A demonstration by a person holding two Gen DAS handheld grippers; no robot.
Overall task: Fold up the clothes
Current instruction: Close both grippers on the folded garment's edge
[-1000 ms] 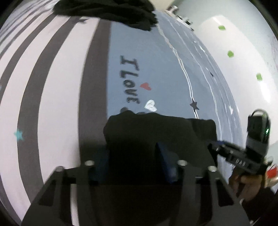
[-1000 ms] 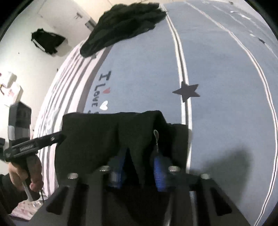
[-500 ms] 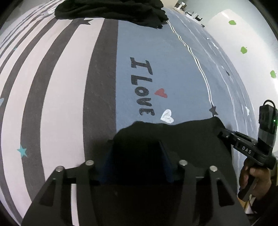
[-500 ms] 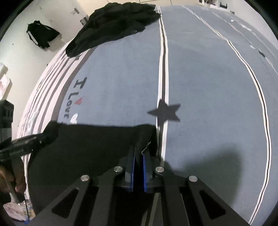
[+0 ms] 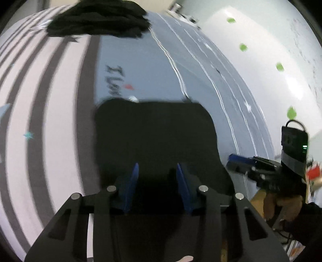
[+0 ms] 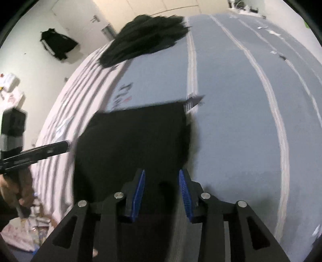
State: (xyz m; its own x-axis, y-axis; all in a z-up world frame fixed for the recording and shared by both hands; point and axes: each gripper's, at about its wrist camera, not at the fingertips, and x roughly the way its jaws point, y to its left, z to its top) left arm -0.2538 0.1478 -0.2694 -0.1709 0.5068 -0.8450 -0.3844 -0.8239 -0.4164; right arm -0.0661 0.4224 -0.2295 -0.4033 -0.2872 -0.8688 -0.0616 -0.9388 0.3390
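The black garment point(image 5: 157, 137) lies as a flat folded rectangle on the near part of the bed point(image 5: 140, 66), partly covering its printed lettering; a heap of dark clothes point(image 5: 98, 18) waits at the far edge. The left tool point(image 5: 157, 187) hangs above the near edge, jaws closing with no cloth between them. The right tool point(image 6: 162, 188) is opening, also empty, over the near right corner. The step looks like letting go after a fold. Both tools should lift clear without snagging the cloth, then the fold's edges should be checked before the next garment.
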